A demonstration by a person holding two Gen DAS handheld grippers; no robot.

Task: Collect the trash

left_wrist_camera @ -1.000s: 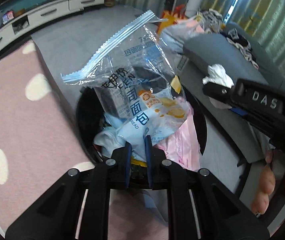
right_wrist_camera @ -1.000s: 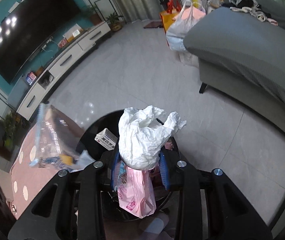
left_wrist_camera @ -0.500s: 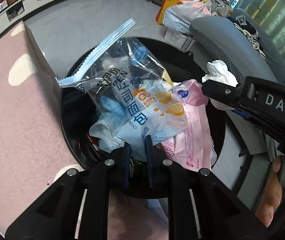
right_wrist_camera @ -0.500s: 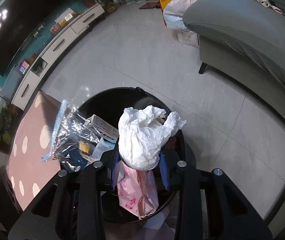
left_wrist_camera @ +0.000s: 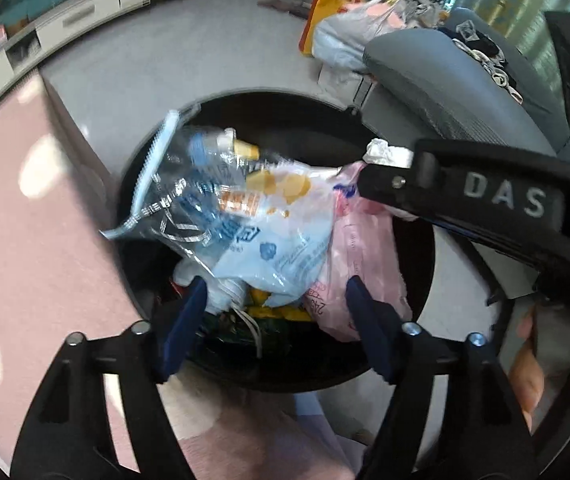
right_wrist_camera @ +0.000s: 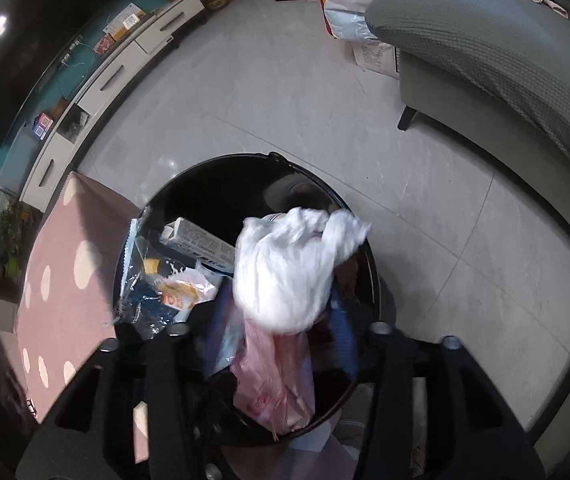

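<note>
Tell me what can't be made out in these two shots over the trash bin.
- Bin bottom: hidden under piled wrappers in both views.
- Clear bag print: motion-blurred in the left wrist view.
- Right gripper grip on the tissue: blurred, and the wad covers the gap; the pink bag hangs below it.
- Carton label: too small in the right wrist view.
- Left gripper: plainly open.

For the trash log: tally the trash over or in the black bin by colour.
Clear zip bag: 1
Light blue bread wrapper: 1
Pink plastic bag: 1
White crumpled tissue: 1
White carton: 1
Total: 5
</note>
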